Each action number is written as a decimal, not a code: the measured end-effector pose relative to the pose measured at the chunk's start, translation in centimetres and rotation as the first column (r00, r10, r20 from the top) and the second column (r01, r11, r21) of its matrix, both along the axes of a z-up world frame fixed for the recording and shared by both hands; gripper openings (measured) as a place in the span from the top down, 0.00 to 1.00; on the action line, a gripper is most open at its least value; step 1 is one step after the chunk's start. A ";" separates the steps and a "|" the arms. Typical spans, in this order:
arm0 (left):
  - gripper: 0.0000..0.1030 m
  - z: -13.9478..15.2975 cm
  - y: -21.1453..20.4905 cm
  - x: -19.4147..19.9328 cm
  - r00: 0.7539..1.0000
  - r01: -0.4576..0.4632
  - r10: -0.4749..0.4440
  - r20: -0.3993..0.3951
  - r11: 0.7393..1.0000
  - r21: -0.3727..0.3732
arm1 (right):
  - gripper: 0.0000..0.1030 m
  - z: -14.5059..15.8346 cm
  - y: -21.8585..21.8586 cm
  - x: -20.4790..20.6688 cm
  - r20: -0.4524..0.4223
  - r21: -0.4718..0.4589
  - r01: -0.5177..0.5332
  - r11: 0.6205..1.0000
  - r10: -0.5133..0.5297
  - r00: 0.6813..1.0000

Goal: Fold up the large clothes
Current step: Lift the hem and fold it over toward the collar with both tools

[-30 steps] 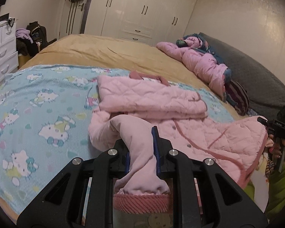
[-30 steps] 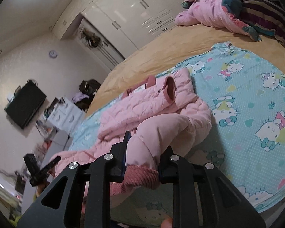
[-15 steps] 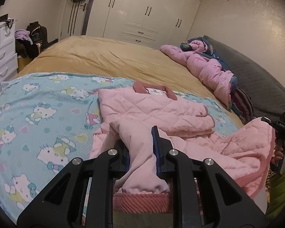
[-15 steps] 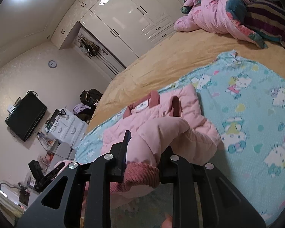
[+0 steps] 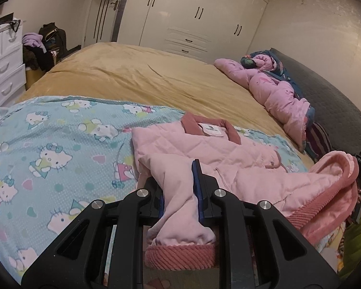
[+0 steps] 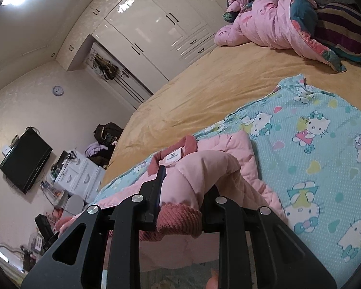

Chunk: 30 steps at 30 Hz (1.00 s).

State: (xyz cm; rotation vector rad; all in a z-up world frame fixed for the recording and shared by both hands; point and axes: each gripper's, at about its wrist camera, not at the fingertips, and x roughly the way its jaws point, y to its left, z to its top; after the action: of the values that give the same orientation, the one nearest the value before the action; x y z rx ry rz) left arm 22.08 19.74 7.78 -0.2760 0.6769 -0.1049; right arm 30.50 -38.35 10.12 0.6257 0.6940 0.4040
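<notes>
While white wardrobes [image 5: 199,21] line the far wall, the pink jacket [image 5: 228,159] is spread on the cartoon-cat sheet [image 5: 48,149], each ribbed cuff pinched by the left gripper [image 5: 180,192] and right gripper [image 6: 183,192]; seemingly lifted slightly.

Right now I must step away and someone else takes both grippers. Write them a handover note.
Left gripper: shut on the pink jacket, near a ribbed cuff.
Right gripper: shut on the jacket near another ribbed cuff.
Jacket lies on the cartoon-cat blanket, collar at the far end, near end lifted.
Done: one side looks folded in.
Left: probably carry the held end up to the collar, lay it flat, release.
</notes>
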 end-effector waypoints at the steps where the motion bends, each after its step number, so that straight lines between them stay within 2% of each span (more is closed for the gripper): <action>1: 0.89 0.1 0.1 0.4 1.000 -0.001 0.001 0.000 1.000 -0.001 | 0.79 0.1 0.0 0.4 -0.002 -0.002 0.001 1.000 -0.001 1.000; 13: 0.89 2.8 1.6 5.2 0.998 -0.037 0.039 0.038 0.998 -0.058 | 0.79 2.2 0.7 6.0 0.014 -0.002 0.037 0.999 -0.037 0.999; 18: 0.89 3.3 2.0 7.1 0.998 -0.055 0.057 0.040 0.997 -0.049 | 0.79 2.9 1.1 8.0 0.024 -0.021 0.049 0.999 -0.048 0.999; 30: 0.89 0.6 2.3 11.5 0.997 -0.077 0.077 -0.014 0.997 -0.022 | 0.79 -0.8 1.3 11.7 -0.035 -0.045 0.081 0.996 -0.083 0.996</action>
State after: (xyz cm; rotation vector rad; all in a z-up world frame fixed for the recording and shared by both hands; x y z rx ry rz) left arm 33.63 22.01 8.40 -0.3241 0.6777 -0.0370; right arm 42.23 -37.05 9.28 0.6196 0.7077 0.3015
